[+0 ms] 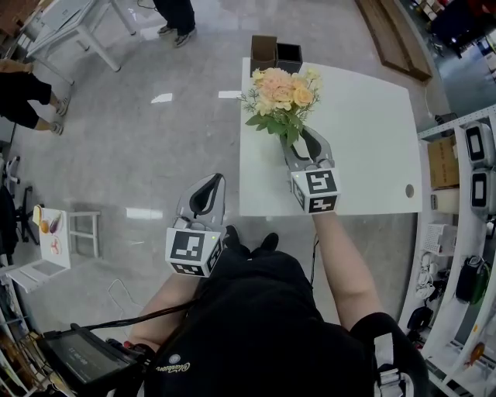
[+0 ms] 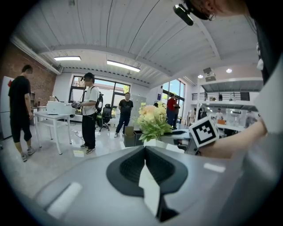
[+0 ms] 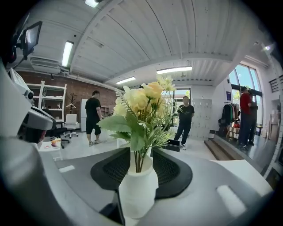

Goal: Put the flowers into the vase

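A bunch of pale yellow and peach flowers [image 1: 280,93] with green leaves stands upright in a small white vase [image 3: 138,190] on the white table [image 1: 364,155]. My right gripper [image 1: 304,138] reaches in from the near side. Its jaws are open, with the vase between the black pads [image 3: 172,172] and the stems [image 3: 138,161] rising out of its neck. From the head view the leaves hide the vase. My left gripper [image 1: 211,180] hovers over the floor left of the table, shut and empty. In the left gripper view the flowers [image 2: 151,119] show beyond its tips [image 2: 145,149].
Two dark boxes [image 1: 275,53] sit at the table's far edge. People stand on the floor beyond [image 2: 89,112]. A shelf unit [image 1: 465,233] lines the right side, and a small white stand [image 1: 58,236] is at the left. A white desk [image 1: 74,23] is far left.
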